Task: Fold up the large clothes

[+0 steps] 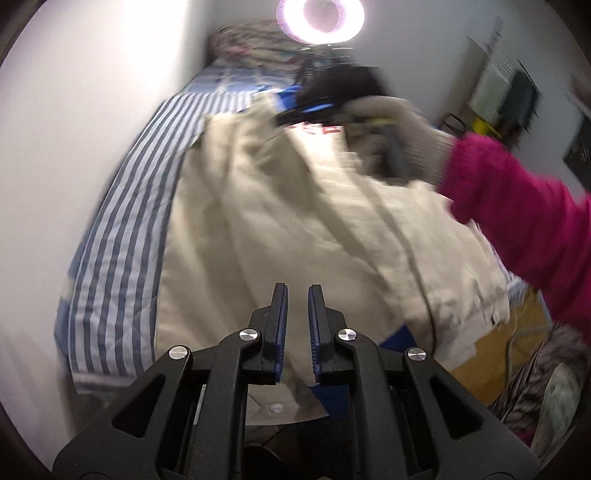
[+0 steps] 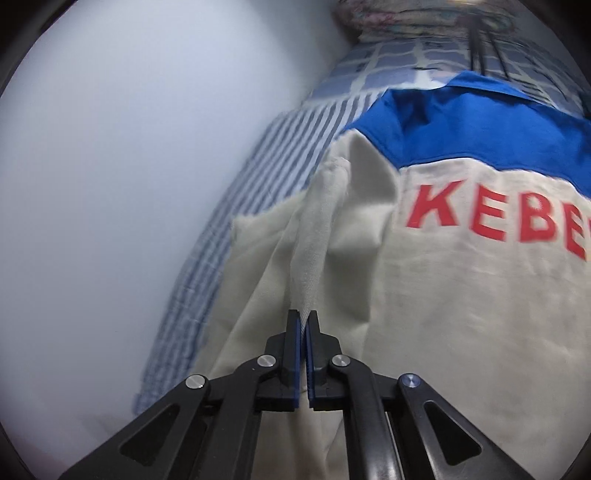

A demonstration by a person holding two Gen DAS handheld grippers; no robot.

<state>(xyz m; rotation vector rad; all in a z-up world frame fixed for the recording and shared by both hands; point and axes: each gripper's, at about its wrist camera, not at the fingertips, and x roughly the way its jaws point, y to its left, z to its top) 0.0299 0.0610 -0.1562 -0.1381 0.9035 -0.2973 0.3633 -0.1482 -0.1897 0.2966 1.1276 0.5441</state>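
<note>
On the jacket [image 2: 461, 295] I read red capital letters [image 2: 495, 218], "KEBE", and then the word runs out of the right wrist view, so I cannot give the end of it. The letters sit on the cream cloth just under a blue yoke [image 2: 480, 129] with a blue collar. In the left wrist view the same red print shows only as a blurred strip, and I cannot read it there.

The jacket lies on the bed [image 1: 122, 229], over a sheet with blue and white stripes; farther up, the sheet changes to blue checks. It covers most of the bed near me, and its right side hangs over the edge. A small white snap button [image 1: 276, 407] shows on a cream flap under my left gripper.

My right gripper [image 2: 303, 317] is pressed together on a raised ridge of the cream cloth, which rises up from between the pads. In the left view I see this gripper [image 1: 314, 107] blurred, held by a hand in a light glove [image 1: 399, 136] with a pink sleeve [image 1: 524, 221].

My left gripper [image 1: 298, 291] stands slightly apart, with a narrow gap between the blue pads [image 1: 282, 325], and nothing is pinched there; it hangs over the lower part of the jacket.

A ring lamp [image 1: 320, 16] shines at the head of the bed, beside folded flowered bedding [image 1: 251, 37]. I see no container in these views.
</note>
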